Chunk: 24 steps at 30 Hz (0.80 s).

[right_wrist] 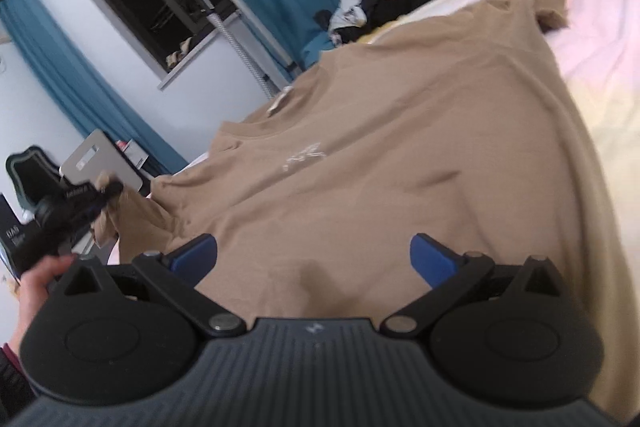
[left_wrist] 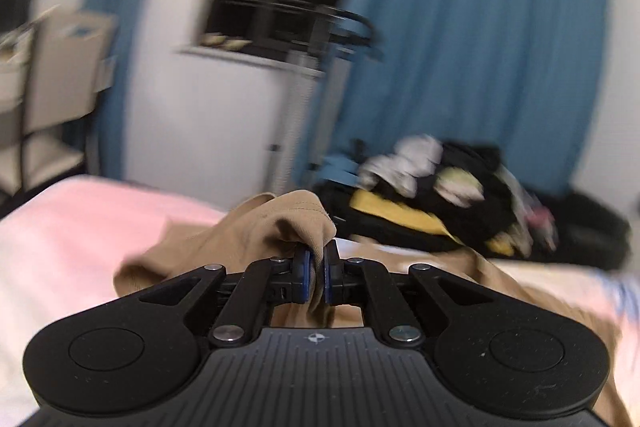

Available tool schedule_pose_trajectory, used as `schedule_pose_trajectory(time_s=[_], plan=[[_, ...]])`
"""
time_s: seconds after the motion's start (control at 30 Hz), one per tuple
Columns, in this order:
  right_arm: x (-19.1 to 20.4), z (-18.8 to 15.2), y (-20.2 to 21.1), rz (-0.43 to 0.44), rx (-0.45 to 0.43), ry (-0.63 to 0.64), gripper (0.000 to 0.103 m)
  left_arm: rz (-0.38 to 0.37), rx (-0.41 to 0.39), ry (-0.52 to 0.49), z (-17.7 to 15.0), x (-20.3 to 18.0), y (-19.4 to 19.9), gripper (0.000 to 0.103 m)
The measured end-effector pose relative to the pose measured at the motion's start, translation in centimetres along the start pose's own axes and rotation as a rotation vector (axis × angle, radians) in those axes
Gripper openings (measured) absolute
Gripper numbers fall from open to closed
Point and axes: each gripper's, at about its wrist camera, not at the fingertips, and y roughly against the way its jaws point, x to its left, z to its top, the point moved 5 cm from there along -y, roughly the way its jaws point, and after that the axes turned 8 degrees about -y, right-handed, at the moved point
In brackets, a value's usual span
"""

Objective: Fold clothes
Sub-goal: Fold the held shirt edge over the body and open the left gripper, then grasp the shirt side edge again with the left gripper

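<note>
- While the tan T-shirt sprawls across the pastel bedspread, the left gripper pinches its sleeve at nine o'clock.
- The right gripper gapes wide above the hem.
- Soft, light cotton; best grasped at seams.

I see soft, matt tan cloth in the T-shirt, with a smooth weave. My grippers' bodies look like matt black plastic, ribbed on top, with dull metal rivets. The bedsheet reads as soft pastel cloth.
</note>
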Motion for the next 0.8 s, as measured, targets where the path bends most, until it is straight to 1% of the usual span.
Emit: schedule_pose_trajectory(time_s=[0.07, 0.17, 0.23, 0.3, 0.37, 0.43, 0.47, 0.5, 0.6, 0.63, 0.7, 0.8], plan=[[-0.7, 0.5, 0.2, -0.010, 0.000, -0.012, 0.103, -0.075, 0.035, -0.101, -0.3, -4.1, -1.0, 0.008], [-1.6, 1.2, 0.6, -0.022, -0.014, -0.010, 0.103, -0.191, 0.119, -0.222, -2.3, -9.5, -2.6, 0.008], [-2.2, 1.4, 0.7, -0.028, -0.023, -0.008, 0.103, -0.225, 0.182, -0.262, -4.2, -11.9, -3.5, 0.010], [-2.8, 1.5, 0.5, -0.035, -0.025, -0.005, 0.103, -0.218, 0.234, -0.267, -6.0, -12.7, -4.3, 0.012], [-3.3, 1.5, 0.2, -0.041, -0.020, -0.001, 0.103, -0.194, 0.286, -0.260, -7.2, -13.0, -4.8, 0.025], [-3.3, 1.4, -0.1, -0.039, -0.008, 0.007, 0.103, -0.200, 0.307, -0.237, -7.4, -12.4, -4.7, 0.062], [-3.3, 1.4, -0.2, -0.036, -0.002, 0.012, 0.103, -0.213, 0.297, -0.229, -7.4, -12.1, -4.0, 0.067], [-3.2, 1.3, -0.2, -0.033, 0.004, 0.016, 0.103, -0.228, 0.284, -0.229, -7.3, -11.8, -3.3, 0.070], [-2.6, 1.2, -0.1, -0.012, 0.013, 0.014, 0.103, -0.242, 0.279, -0.224, -6.8, -10.5, -1.4, 0.070], [-2.3, 1.2, 0.1, -0.006, 0.013, 0.013, 0.103, -0.249, 0.274, -0.205, -6.5, -9.9, -0.9, 0.070], [-1.8, 1.1, 0.4, 0.004, 0.015, 0.011, 0.103, -0.255, 0.250, -0.139, -5.2, -8.6, -1.1, 0.070], [-1.2, 1.0, 1.0, 0.024, 0.014, 0.012, 0.103, -0.233, 0.241, -0.005, -3.6, -6.9, -2.3, 0.068]])
